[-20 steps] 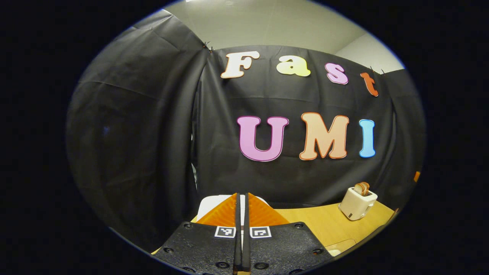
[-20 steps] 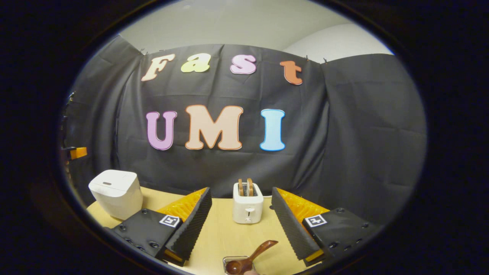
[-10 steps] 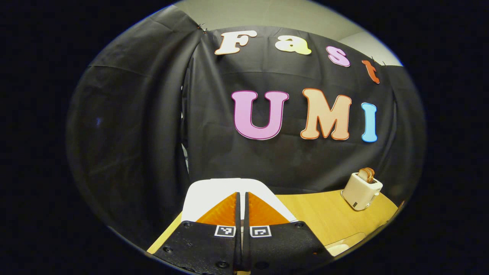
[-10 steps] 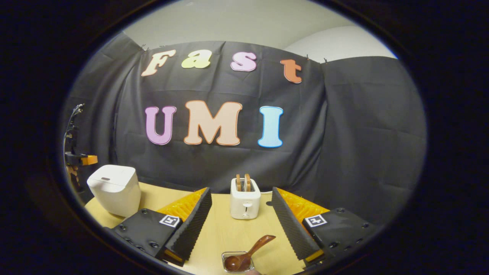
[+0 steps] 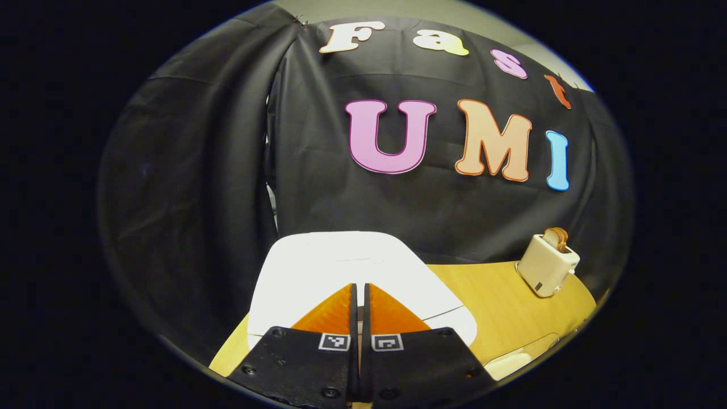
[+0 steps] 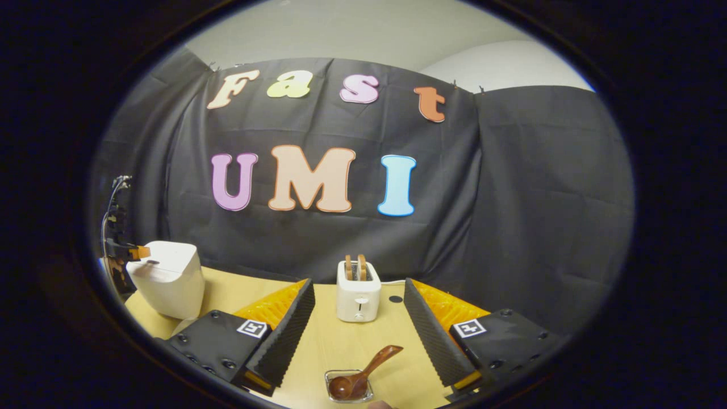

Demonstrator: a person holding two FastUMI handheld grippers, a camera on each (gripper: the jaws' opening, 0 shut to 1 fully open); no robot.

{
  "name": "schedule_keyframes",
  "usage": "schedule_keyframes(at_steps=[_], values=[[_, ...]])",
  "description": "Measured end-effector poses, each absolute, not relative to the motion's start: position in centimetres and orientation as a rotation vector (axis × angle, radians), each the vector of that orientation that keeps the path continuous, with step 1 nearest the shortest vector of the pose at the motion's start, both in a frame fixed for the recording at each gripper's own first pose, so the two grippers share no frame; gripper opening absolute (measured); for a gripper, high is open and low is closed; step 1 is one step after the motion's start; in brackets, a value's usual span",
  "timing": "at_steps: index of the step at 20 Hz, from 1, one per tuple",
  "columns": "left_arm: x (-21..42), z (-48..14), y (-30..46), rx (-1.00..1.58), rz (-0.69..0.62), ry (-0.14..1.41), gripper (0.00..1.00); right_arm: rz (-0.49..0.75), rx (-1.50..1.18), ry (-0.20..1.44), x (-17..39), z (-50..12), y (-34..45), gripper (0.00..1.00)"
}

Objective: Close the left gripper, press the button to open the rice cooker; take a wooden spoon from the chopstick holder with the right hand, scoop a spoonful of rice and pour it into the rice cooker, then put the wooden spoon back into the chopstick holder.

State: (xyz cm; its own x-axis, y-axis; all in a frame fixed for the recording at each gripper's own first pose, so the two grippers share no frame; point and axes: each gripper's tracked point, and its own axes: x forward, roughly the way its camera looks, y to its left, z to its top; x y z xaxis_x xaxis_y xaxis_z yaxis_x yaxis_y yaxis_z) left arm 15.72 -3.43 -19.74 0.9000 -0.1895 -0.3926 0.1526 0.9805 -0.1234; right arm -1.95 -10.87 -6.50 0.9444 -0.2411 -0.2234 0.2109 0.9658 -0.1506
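L gripper (image 5: 359, 287), fingers pressed together as a poker, sits over rice cooker (image 5: 346, 267) lid for the button. R gripper (image 6: 358, 309) spread wide near wooden spoon (image 6: 363, 372), ready to grab.

White rice cooker (image 5: 346, 267), lid down; wooden spoon (image 6: 363, 369) bowl-down in clear holder (image 6: 348, 393).

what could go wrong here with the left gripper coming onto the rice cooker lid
1. The left gripper is shut and over the rice cooker lid, but the button isn't visible past its fingers, so the press may miss it.
2. The cooker stands near the table edge in the right gripper view; a slanted push might slide it.
3. The lid is shut; it may swing up into the gripper once released.
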Motion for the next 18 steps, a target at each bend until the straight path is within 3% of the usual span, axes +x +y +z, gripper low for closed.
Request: schedule_keyframes(at_steps=[9,18], values=[[15.2,-21.9,-3.4,-0.103,-0.184,0.463,0.00,-0.209,-0.159,0.218,-1.5,-5.8,-10.2,0.99],[15.8,-19.5,-2.9,-0.080,-0.150,0.373,0.00,-0.206,-0.132,0.189,-1.7,-5.1,-10.5,1.00]])
